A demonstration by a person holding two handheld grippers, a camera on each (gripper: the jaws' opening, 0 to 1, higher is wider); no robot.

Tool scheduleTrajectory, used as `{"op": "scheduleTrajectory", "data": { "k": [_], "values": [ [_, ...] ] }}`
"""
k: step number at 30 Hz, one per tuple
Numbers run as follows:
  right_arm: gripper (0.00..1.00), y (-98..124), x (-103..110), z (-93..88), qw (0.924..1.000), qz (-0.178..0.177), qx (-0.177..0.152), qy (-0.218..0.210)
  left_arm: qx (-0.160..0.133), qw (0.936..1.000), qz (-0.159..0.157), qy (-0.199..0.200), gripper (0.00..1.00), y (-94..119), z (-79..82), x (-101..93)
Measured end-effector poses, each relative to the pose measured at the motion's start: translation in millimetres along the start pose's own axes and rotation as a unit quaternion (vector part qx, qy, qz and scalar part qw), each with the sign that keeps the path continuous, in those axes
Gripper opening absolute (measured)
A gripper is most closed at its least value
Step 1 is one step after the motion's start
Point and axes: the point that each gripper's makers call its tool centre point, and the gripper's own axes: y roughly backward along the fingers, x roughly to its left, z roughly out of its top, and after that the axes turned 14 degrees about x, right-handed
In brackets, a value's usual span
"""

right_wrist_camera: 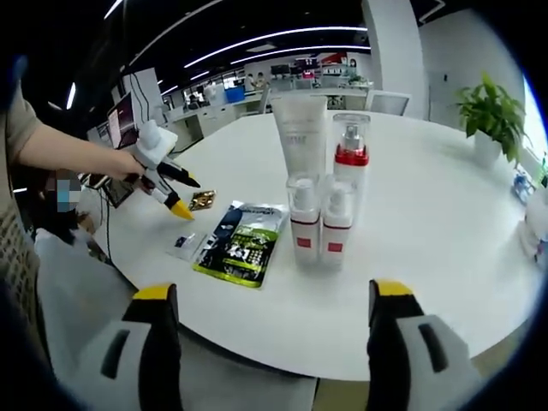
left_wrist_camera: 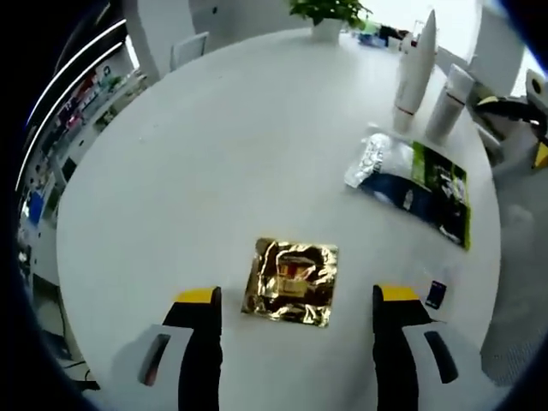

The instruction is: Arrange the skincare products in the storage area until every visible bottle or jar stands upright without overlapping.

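My left gripper (left_wrist_camera: 295,342) is open just short of a gold foil sachet (left_wrist_camera: 291,281) lying flat on the white round table (left_wrist_camera: 214,145). Beyond it lie a silver sachet (left_wrist_camera: 372,158) and a blue and green pack (left_wrist_camera: 432,193). A tall white tube (left_wrist_camera: 415,64) and a white bottle (left_wrist_camera: 448,103) stand upright behind them. My right gripper (right_wrist_camera: 274,334) is open at the table's edge, holding nothing. Facing it, a white tube (right_wrist_camera: 301,133), a red-banded pump bottle (right_wrist_camera: 351,150) and two small bottles (right_wrist_camera: 304,223) (right_wrist_camera: 336,224) stand upright close together.
A hand holds the left gripper (right_wrist_camera: 187,197) above the gold sachet (right_wrist_camera: 203,199), left of the green pack (right_wrist_camera: 244,240). A small dark sachet (left_wrist_camera: 437,294) lies near the table's edge. A potted plant (right_wrist_camera: 492,111) stands at the far side. Office desks lie beyond.
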Motion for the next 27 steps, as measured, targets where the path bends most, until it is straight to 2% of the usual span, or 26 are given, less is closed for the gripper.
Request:
{"op": "scheduleTrajectory", "data": {
  "k": [8,12,13,16,27],
  "values": [
    [0.91,-0.2,-0.1,0.2,1.0000,0.001,-0.001,-0.003,0.006,0.9996,-0.027,-0.003,0.62,-2.1,0.3,-2.6],
    [0.90,-0.1,0.2,0.4,1.0000,0.002,-0.002,-0.004,0.004,0.9997,-0.024,-0.002,0.58,-0.6,0.9,-0.1],
    [0.90,-0.1,0.2,0.5,1.0000,0.002,-0.003,-0.005,0.004,0.9997,-0.024,-0.001,0.56,-0.2,1.0,0.4],
    [0.90,-0.4,1.1,0.3,1.0000,0.004,-0.002,-0.003,0.003,0.9997,-0.024,-0.003,0.36,2.6,1.2,1.8],
    [0.90,-0.1,2.8,1.4,1.0000,0.006,-0.004,0.001,0.006,0.9998,-0.021,0.000,0.35,1.7,-1.8,-0.5]
  ]
}}
